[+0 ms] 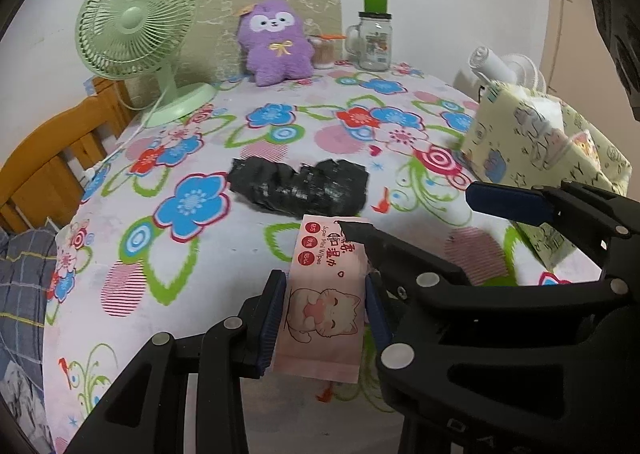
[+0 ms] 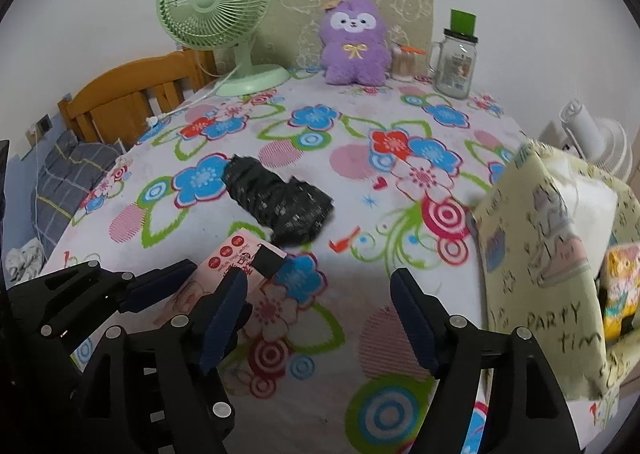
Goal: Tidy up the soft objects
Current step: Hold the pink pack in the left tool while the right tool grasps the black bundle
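My left gripper (image 1: 325, 308) is shut on a pink wet-wipes pack (image 1: 324, 294) with a cartoon cat, held just above the floral tablecloth; the pack also shows in the right wrist view (image 2: 230, 258). My right gripper (image 2: 320, 318) is open and empty, close to the right of the left one; its fingers (image 1: 504, 200) show in the left wrist view. A black crumpled soft bundle (image 1: 300, 190) lies mid-table just beyond the pack. A purple plush toy (image 1: 276, 42) sits at the back. A yellow patterned fabric box (image 2: 552, 254) stands at the right.
A green desk fan (image 1: 136, 26) stands back left with its cord trailing off the table. A glass mug jar (image 1: 374, 40) and a small jar (image 1: 323, 50) stand back right. A white fan (image 2: 592, 138) sits beyond the box. A wooden chair (image 2: 128, 94) is left.
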`<state>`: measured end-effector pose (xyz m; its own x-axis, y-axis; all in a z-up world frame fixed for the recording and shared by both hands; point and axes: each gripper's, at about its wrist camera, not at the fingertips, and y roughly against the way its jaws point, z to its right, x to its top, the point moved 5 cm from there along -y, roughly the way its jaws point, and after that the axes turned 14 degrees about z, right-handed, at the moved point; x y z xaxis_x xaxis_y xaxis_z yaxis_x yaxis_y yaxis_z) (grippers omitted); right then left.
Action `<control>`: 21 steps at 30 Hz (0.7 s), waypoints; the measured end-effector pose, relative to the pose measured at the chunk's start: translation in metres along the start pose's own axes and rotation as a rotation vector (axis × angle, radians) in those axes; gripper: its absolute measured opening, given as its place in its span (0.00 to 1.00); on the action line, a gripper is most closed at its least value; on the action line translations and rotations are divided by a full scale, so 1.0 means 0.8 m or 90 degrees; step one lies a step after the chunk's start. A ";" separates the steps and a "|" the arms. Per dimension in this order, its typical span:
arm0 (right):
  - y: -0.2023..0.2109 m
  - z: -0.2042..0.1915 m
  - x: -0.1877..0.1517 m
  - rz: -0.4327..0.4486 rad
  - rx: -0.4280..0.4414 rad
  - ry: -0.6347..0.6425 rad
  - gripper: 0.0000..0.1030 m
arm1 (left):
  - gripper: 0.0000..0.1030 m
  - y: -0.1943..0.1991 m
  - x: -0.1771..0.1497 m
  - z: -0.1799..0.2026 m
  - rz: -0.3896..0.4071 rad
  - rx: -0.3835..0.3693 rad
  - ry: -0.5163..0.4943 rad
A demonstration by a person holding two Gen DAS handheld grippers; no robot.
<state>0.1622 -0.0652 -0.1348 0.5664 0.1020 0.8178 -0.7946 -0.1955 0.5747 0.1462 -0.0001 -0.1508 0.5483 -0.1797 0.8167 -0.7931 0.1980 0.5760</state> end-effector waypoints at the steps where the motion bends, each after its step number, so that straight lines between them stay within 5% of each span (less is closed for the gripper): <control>1: -0.002 -0.003 0.003 0.003 0.004 0.002 0.76 | 0.40 0.000 0.001 -0.003 0.001 0.003 0.001; 21: -0.042 -0.038 0.039 0.018 0.031 0.036 0.78 | 0.40 -0.028 0.018 -0.065 0.000 0.069 0.037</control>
<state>0.2001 -0.0259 -0.1276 0.5293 0.1498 0.8351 -0.7981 -0.2463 0.5500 0.1853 0.0429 -0.1501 0.5598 -0.1230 0.8195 -0.8156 0.0928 0.5711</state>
